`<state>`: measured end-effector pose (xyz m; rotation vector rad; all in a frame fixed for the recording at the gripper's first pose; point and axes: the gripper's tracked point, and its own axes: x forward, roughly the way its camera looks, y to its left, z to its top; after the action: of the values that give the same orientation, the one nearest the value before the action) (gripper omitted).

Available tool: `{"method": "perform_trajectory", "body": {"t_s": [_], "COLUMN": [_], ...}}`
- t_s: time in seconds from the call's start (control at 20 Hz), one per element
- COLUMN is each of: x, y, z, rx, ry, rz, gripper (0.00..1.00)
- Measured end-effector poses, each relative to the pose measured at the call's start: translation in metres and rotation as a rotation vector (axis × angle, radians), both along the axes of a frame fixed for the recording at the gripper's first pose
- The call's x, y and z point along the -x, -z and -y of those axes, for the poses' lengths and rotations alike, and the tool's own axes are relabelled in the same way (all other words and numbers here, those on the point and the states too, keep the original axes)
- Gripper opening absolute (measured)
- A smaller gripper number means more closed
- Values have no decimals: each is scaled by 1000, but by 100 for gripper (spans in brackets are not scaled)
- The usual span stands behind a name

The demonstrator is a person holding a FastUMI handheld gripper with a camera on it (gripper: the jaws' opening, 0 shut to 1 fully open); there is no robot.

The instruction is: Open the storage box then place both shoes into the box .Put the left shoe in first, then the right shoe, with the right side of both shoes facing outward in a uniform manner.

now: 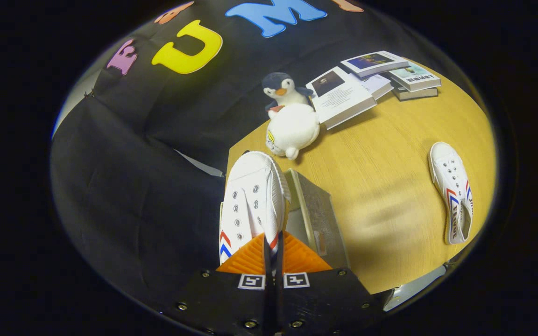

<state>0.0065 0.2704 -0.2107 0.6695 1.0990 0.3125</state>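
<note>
My gripper (273, 249) is shut on a white canvas shoe (250, 200) with red and blue chevrons, pinching its side wall between both fingers; the toe points away from me. The shoe hangs lifted above the table's near corner. Just to the right of it, partly hidden behind it, stands the grey storage box (313, 217); I cannot tell whether its lid is open. The second white shoe (453, 191) lies flat on the wooden table (381, 154), far off to the right of the fingers.
A white and dark penguin plush (290, 119) sits beyond the held shoe. Several books (371, 81) lie spread at the table's far side. Black cloth wall surrounds the table on the left and behind.
</note>
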Motion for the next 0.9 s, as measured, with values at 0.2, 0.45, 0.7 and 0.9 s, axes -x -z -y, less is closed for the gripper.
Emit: {"method": "perform_trajectory", "body": {"t_s": [0.2, 0.45, 0.7, 0.9], "x": [5, 18, 30, 34], "y": [9, 27, 50, 75], "z": [-27, -54, -73, -74], "rx": [25, 67, 103, 144], "ry": [-32, -78, -115, -115], "rz": [-6, -23, -53, -90], "gripper": [0, 0, 0, 0]}}
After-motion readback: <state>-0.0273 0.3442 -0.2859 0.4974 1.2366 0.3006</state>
